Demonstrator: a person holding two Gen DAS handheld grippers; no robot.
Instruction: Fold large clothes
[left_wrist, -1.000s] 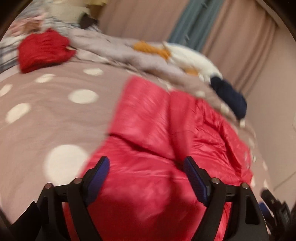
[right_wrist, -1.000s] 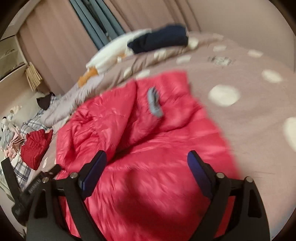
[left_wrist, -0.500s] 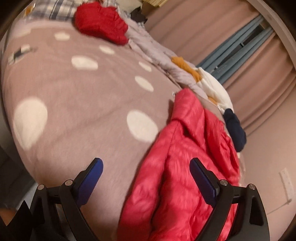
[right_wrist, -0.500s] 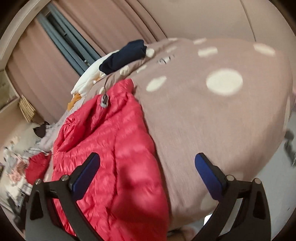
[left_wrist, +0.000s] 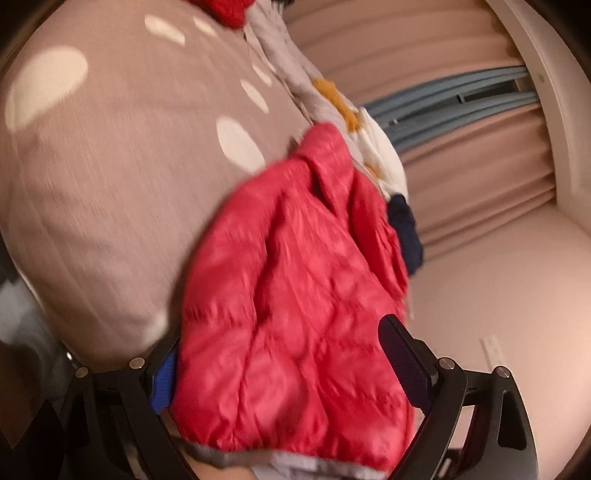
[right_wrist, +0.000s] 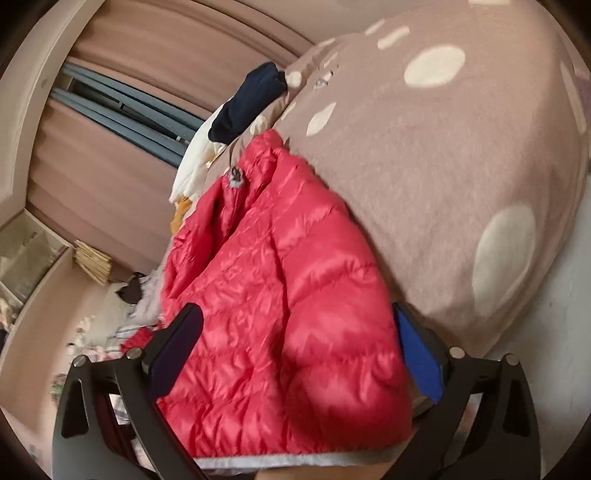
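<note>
**Red jacket hanging off the bed edge**

The quilted, glossy red puffer jacket (left_wrist: 295, 295) lay lengthwise across the polka-dot bed (left_wrist: 110, 184), collar far, grey-trimmed hem near, draping over the edge. Both tongs tilted downward, rolled sideways. The left tongs (left_wrist: 280, 373) stood released astride the hem; the right tongs (right_wrist: 299, 350) were closing around it, pads not pressing.
</note>
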